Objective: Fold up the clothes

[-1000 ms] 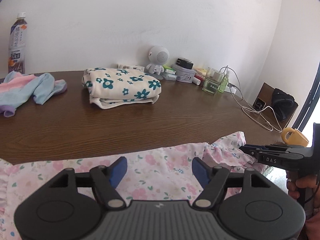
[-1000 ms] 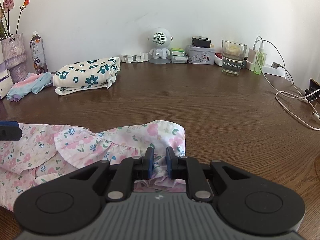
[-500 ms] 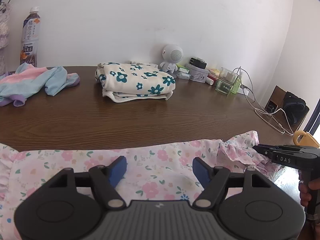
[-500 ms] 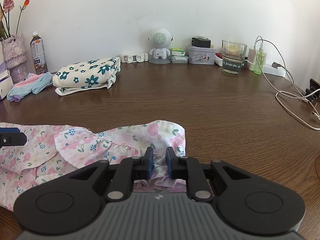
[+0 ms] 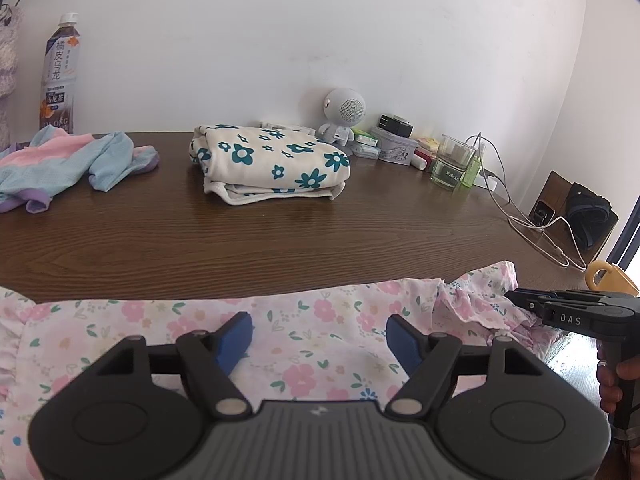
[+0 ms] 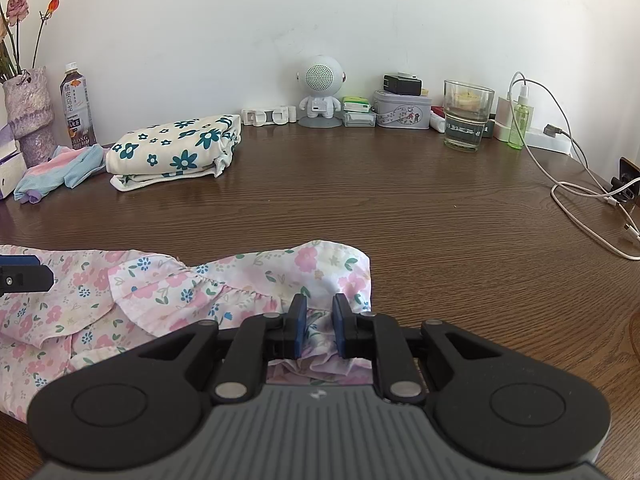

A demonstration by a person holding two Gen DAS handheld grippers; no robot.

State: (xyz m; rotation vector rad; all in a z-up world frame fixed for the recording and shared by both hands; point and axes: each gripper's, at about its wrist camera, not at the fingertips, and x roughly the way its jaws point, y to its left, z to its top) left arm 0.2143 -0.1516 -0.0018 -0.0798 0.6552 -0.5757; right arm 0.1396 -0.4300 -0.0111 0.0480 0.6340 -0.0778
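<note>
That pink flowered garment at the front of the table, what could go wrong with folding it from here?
Only the right gripper pinches the pink floral garment, at its ruffled end; the left gripper stands open over the flat middle. A pull from one side alone might drag or bunch the cloth. That end also lies near the white charging cable, which a wide swing could snag, perhaps nudging the glass.
</note>
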